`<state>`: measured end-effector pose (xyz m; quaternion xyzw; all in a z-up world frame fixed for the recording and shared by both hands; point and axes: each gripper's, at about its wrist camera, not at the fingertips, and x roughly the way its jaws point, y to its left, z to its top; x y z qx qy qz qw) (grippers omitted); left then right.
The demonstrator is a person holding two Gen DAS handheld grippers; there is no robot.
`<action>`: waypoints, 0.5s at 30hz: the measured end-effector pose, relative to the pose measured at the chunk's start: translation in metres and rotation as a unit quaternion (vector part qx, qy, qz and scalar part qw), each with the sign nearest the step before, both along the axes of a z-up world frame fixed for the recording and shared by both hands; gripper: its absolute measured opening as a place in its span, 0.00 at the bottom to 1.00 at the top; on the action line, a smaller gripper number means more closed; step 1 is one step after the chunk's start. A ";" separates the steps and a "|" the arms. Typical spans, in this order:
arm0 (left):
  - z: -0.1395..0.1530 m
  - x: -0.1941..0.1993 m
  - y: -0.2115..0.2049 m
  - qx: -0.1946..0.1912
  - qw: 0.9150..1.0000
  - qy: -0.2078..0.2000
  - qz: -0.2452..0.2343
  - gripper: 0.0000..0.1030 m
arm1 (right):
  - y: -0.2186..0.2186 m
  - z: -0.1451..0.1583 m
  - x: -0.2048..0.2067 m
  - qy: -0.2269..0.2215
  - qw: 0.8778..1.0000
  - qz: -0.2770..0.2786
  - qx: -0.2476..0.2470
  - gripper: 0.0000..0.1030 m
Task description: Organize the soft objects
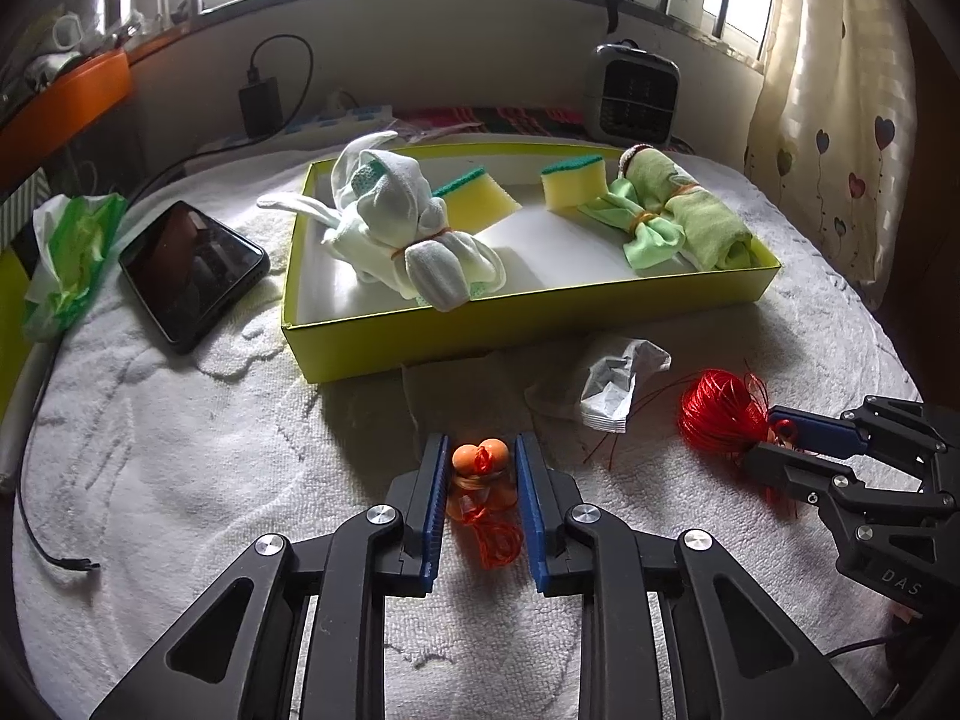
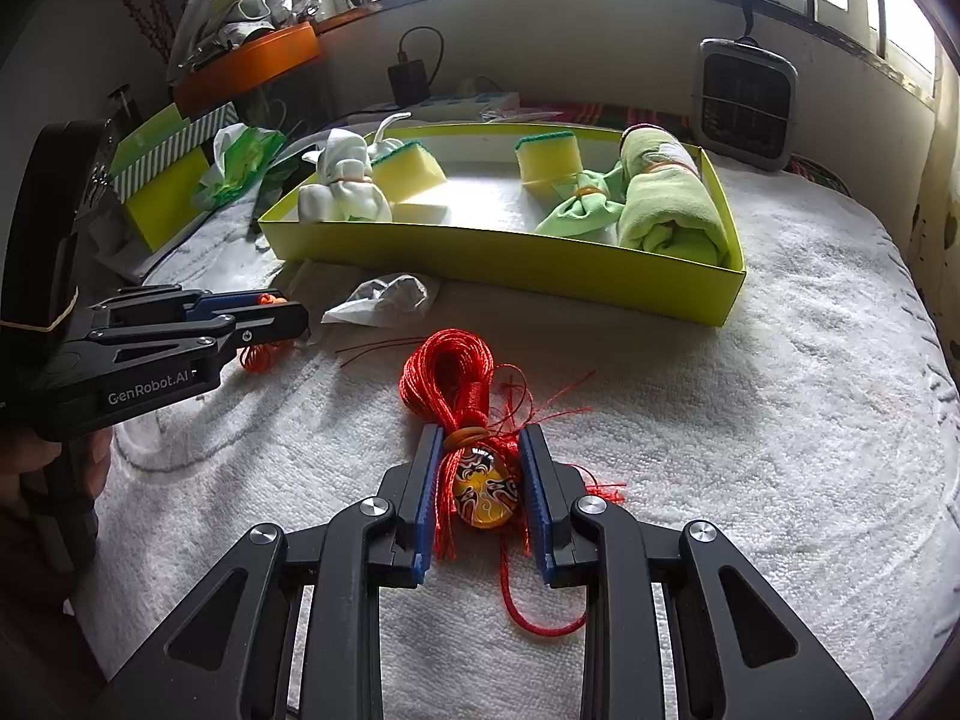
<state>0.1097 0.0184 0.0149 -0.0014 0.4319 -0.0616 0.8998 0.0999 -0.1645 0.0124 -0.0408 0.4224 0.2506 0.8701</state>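
My left gripper (image 1: 480, 450) stands around an orange bead charm (image 1: 481, 459) with orange cord on the white towel (image 1: 180, 480); its jaws are slightly apart beside it. My right gripper (image 2: 480, 444) straddles a red tassel (image 2: 447, 372) with a painted oval pendant (image 2: 483, 489); the pads sit beside it with small gaps. The yellow-green box (image 1: 480, 330) behind holds a white cloth bundle (image 1: 408, 228), two yellow sponges (image 1: 480, 198), and rolled green cloths (image 1: 690, 210).
A crumpled grey-white tissue (image 1: 606, 384) lies in front of the box. A black phone (image 1: 192, 270) and a green-white wrapper (image 1: 72, 258) lie at the left. A small heater (image 1: 636, 96) stands behind the box. A loose cable (image 1: 36, 540) runs along the left edge.
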 end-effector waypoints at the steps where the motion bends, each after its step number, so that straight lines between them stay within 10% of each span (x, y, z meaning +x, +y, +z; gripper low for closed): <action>1: 0.000 0.000 0.000 0.000 1.000 0.000 0.000 0.20 | 0.000 0.000 0.000 0.000 1.000 0.000 0.000 0.26; 15: 0.002 -0.002 0.001 -0.006 1.000 -0.003 0.001 0.20 | -0.001 0.000 -0.001 0.000 1.000 -0.002 0.000 0.26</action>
